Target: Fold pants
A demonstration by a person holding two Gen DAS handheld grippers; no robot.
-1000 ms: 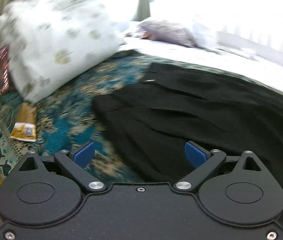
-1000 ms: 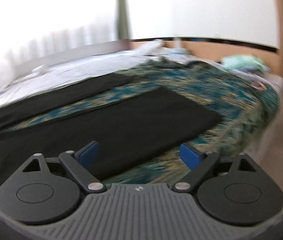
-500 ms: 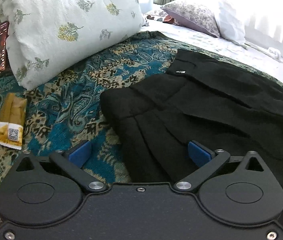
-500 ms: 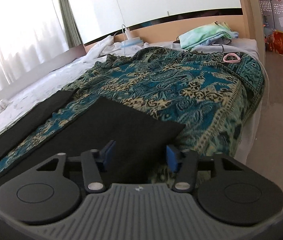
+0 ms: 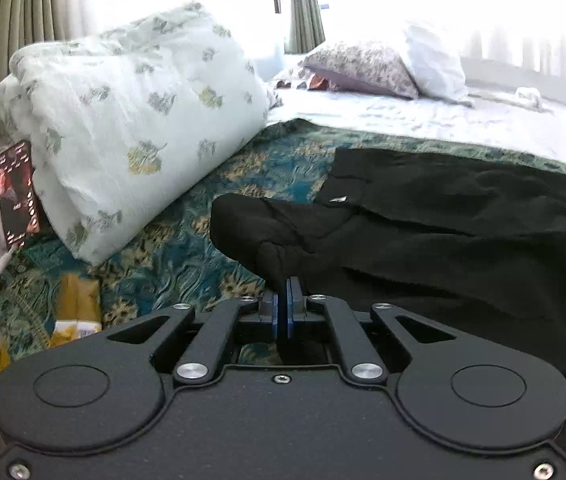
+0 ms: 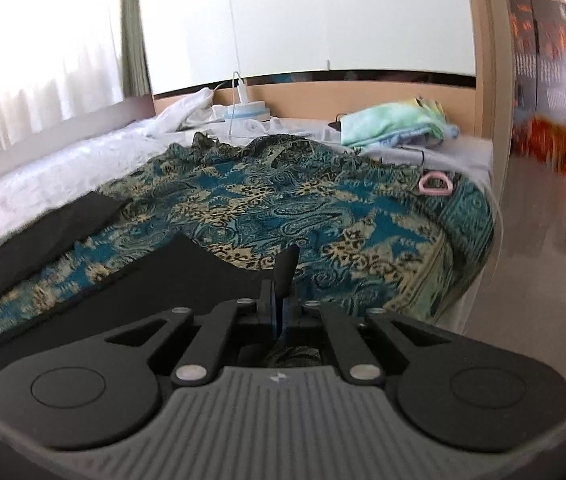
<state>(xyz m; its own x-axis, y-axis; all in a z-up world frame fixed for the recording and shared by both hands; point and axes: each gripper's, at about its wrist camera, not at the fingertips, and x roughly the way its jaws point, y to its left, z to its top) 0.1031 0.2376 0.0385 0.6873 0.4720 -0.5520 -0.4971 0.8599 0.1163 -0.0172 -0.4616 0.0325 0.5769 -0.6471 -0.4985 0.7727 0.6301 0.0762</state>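
Observation:
Black pants (image 5: 463, 224) lie spread on a teal patterned bedspread (image 5: 187, 248). My left gripper (image 5: 283, 300) is shut on the near waist corner of the pants, and the cloth bunches up just ahead of the blue pads. In the right wrist view the two pant legs (image 6: 155, 280) run off to the left. My right gripper (image 6: 279, 300) is shut on the near leg's hem corner, a tuft of black cloth sticking up between the pads, lifted a little off the bedspread (image 6: 323, 216).
A large floral pillow (image 5: 131, 128) lies left of the waist, with a yellow packet (image 5: 75, 312) and a dark card (image 5: 17, 192) beside it. More pillows (image 5: 383, 64) lie at the back. A folded green towel (image 6: 395, 124), a pink ring (image 6: 435, 184) and the bed's edge are on the right.
Both grippers have gone from open to shut on the pants. The left one now pinches the waist corner, the right one the hem corner, and both corners have lifted slightly.

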